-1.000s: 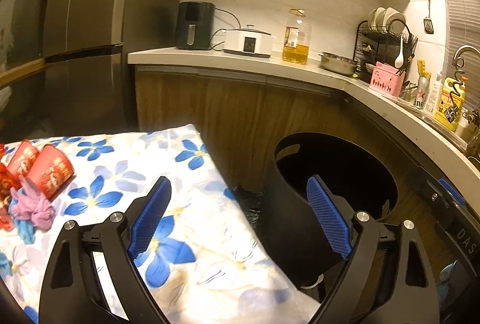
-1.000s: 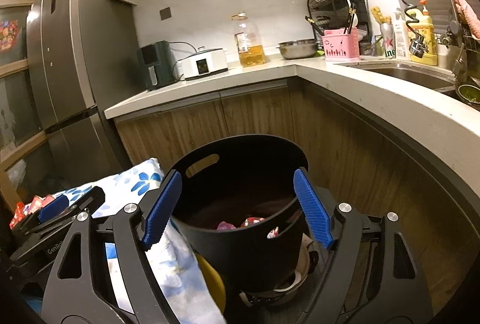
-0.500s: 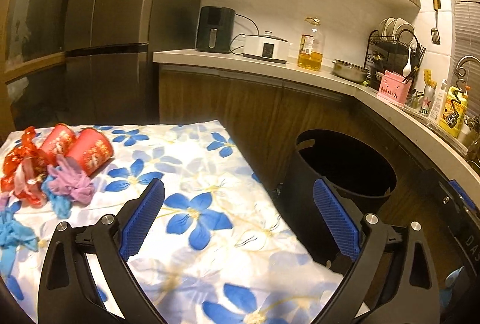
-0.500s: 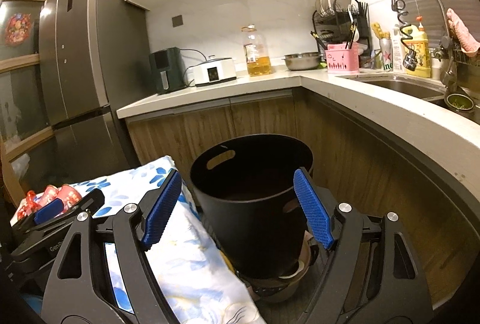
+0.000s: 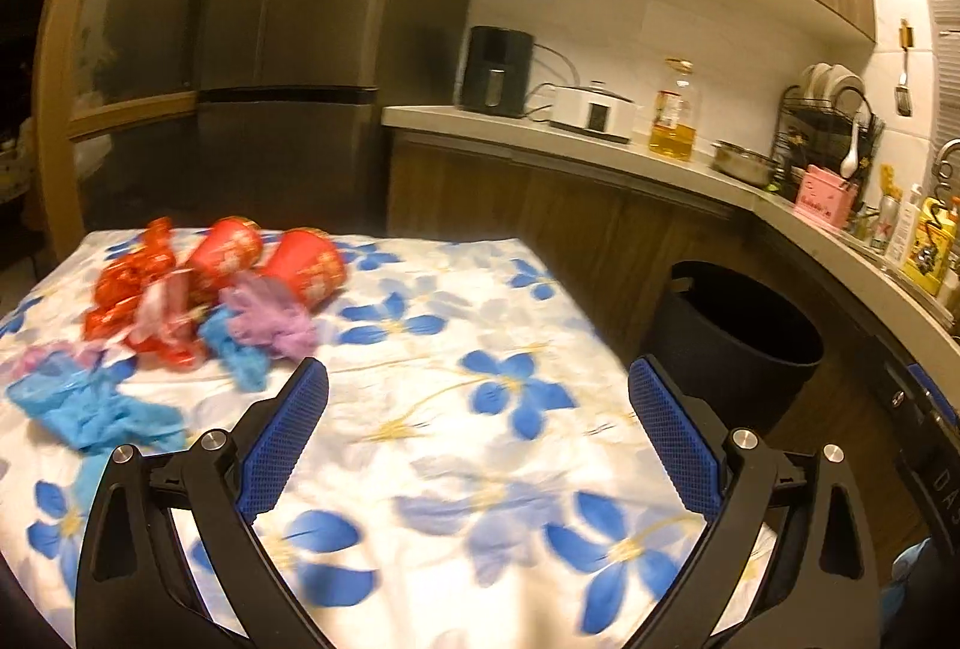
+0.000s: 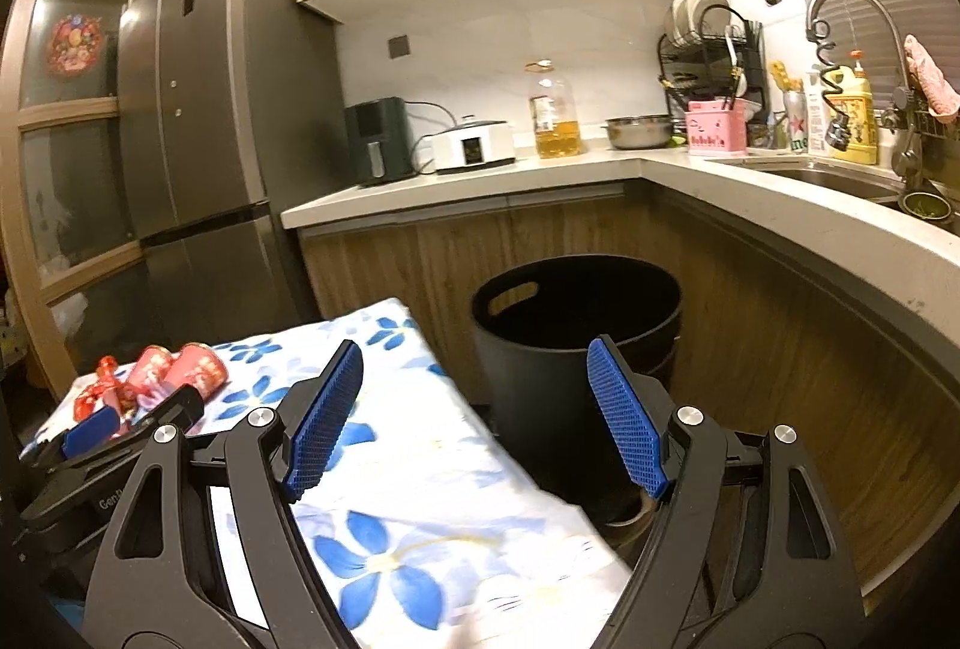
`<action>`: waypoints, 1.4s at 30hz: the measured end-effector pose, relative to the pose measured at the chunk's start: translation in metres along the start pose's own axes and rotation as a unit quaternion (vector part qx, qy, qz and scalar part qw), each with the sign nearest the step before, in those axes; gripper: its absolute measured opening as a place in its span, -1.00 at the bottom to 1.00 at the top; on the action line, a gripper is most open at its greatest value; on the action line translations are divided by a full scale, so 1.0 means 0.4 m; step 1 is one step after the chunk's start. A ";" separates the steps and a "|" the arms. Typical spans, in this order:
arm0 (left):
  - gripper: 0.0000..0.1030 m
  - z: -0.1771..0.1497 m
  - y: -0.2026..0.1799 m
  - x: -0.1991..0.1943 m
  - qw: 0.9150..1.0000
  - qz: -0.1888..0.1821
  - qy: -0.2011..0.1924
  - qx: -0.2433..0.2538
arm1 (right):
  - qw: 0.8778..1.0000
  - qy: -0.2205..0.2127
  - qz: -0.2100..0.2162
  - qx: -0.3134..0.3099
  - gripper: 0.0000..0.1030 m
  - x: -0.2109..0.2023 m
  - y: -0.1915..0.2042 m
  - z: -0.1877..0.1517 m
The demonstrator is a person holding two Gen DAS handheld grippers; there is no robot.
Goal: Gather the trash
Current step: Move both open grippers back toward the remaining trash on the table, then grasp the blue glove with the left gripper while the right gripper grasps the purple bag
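A pile of trash lies at the far left of the table's flowered cloth: two red paper cups, red foil wrappers, a purple crumpled piece and blue crumpled pieces. The black bin stands on the floor right of the table, against the cabinets. My left gripper hangs open over the cloth, right of the pile, with nothing between its fingers. My right gripper is open and empty above the table's right edge, facing the bin. The trash pile shows far left in that view, behind the left gripper's body.
An L-shaped counter wraps behind and to the right of the bin, carrying an air fryer, cooker, oil bottle, bowl and dish rack. A sink with a faucet is at the right. A tall grey fridge stands behind the table.
Both grippers have drawn back and leftward from the bin, which now looks smaller. The trash pile has come further into the left wrist view. The left jaws stand a little wider.
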State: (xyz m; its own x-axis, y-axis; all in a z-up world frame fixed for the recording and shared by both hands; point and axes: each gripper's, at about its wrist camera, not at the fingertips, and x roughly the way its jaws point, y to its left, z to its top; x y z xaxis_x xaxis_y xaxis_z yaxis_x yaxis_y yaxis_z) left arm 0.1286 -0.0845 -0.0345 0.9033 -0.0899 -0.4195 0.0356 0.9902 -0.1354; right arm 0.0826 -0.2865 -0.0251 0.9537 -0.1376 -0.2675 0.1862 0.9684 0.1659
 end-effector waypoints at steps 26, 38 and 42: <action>0.74 -0.044 0.447 0.007 0.982 0.184 0.049 0.014 | 0.992 0.048 0.110 -0.037 0.48 0.058 0.309 -0.102; -0.09 -0.086 0.488 0.111 0.977 0.152 0.147 -0.019 | 0.990 0.056 0.122 -0.045 0.48 0.077 0.358 -0.109; -0.47 -0.096 0.492 0.123 0.975 0.152 0.161 -0.020 | 0.988 0.059 0.130 -0.055 0.47 0.078 0.386 -0.115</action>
State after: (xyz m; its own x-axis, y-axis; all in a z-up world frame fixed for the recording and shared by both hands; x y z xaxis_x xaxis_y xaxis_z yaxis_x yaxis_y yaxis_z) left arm 0.1635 0.1018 -0.1162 0.6880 0.1706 -0.7054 -0.2350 0.9720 0.0059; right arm 0.1304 -0.1316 -0.0516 0.9302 0.1385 -0.3400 -0.0951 0.9854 0.1412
